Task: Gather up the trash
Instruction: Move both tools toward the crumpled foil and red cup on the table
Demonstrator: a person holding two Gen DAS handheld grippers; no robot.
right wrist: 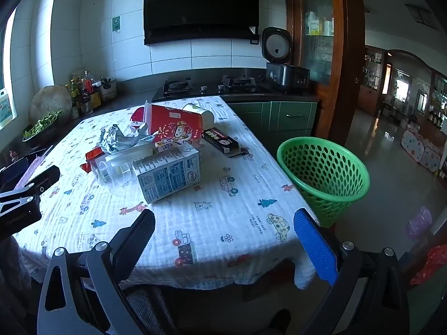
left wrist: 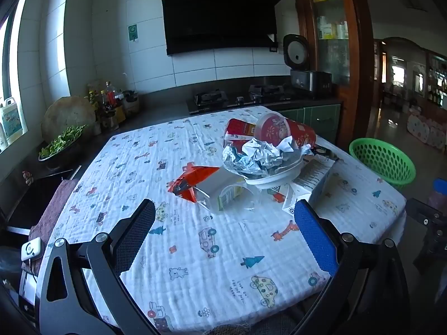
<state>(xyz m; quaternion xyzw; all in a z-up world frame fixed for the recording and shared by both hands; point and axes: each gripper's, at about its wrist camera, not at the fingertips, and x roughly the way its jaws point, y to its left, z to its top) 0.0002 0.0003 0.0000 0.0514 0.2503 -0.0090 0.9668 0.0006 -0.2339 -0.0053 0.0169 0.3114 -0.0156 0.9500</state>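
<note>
A heap of trash lies on the table with the patterned cloth (left wrist: pixel 195 251) (right wrist: pixel 223 217). It holds a red paper cup (left wrist: pixel 282 131) (right wrist: pixel 173 127), crumpled foil (left wrist: pixel 259 156) (right wrist: pixel 120 139) in a white bowl (left wrist: pixel 276 178), a red torn packet (left wrist: pixel 192 181) (right wrist: pixel 93 155), a clear plastic cup (left wrist: pixel 232 198) (right wrist: pixel 111 170), a milk carton (left wrist: pixel 310 178) (right wrist: pixel 167 176) and a black box (right wrist: pixel 220 139). My left gripper (left wrist: pixel 225 223) is open, empty, short of the clear cup. My right gripper (right wrist: pixel 223 233) is open, empty, over the table's near edge.
A green mesh basket (left wrist: pixel 382 159) (right wrist: pixel 324 173) stands on the floor to the right of the table. A counter with a stove (right wrist: pixel 206 85), bottles and a bowl of greens (left wrist: pixel 61 142) runs behind and to the left. The left gripper's body (right wrist: pixel 22 195) shows at the right view's left edge.
</note>
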